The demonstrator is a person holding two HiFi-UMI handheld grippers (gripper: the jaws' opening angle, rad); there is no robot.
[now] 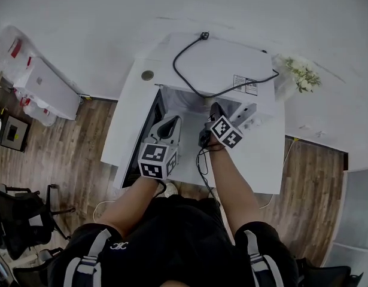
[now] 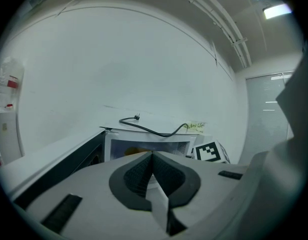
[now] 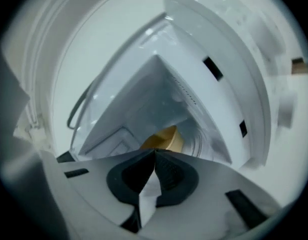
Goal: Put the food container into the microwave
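A white microwave (image 1: pixel 227 63) stands on a white table, its dark door (image 1: pixel 145 137) swung open to the left. The food container (image 3: pixel 164 138), a yellow-tan tub, sits inside the cavity; the left gripper view shows only an orange glimpse of the container (image 2: pixel 135 151). My right gripper (image 1: pixel 215 109) is at the cavity mouth, tips (image 3: pixel 155 152) closed together just short of the container, holding nothing. My left gripper (image 1: pixel 169 127) hovers in front of the open door, also shut and empty (image 2: pixel 152 155).
A black power cord (image 1: pixel 189 76) lies looped on the microwave's top. The white table (image 1: pixel 127 116) carries a small round disc (image 1: pixel 148 75). White flowers (image 1: pixel 303 73) stand at the right. A white cabinet (image 1: pixel 49 88) and black chairs (image 1: pixel 22 220) are on the wooden floor at left.
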